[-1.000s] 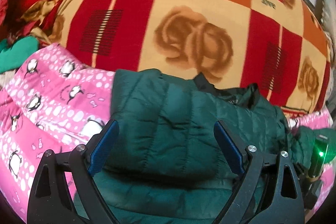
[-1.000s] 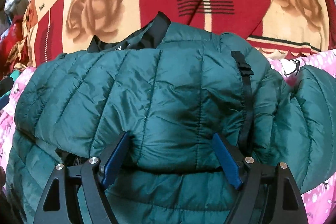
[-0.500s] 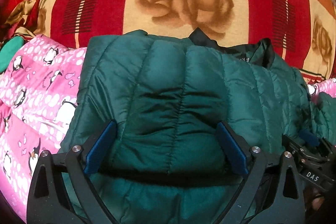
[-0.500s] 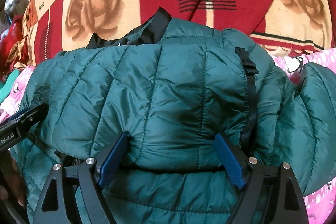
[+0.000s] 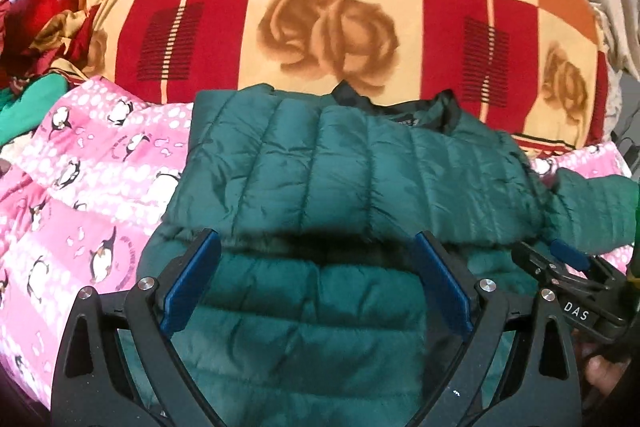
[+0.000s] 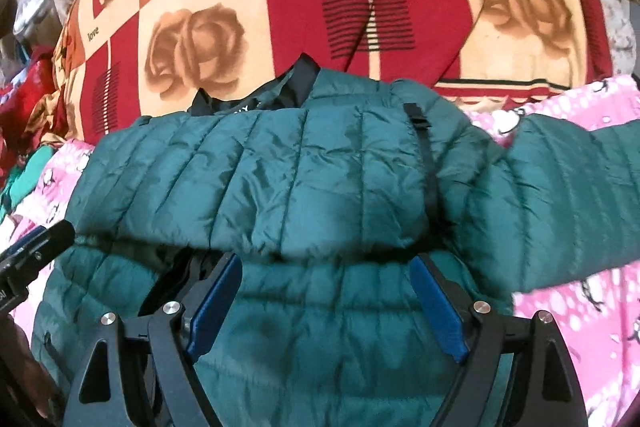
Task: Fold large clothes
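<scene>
Grippers [image 5: 316, 281] [image 6: 326, 301] tilt downward over folded jacket [image 6: 304, 163], jaws seemingly empty.

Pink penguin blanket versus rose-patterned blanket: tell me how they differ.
The pink penguin blanket is pink with white dots and penguins; the rose-patterned blanket has red, orange and cream squares with brown roses and the word "love". The penguin blanket lies directly under the green jacket; the rose one lies beyond the jacket's collar. The penguin blanket shows on both sides of the jacket; the rose one fills the background. Both are spread out as bedding.
</scene>
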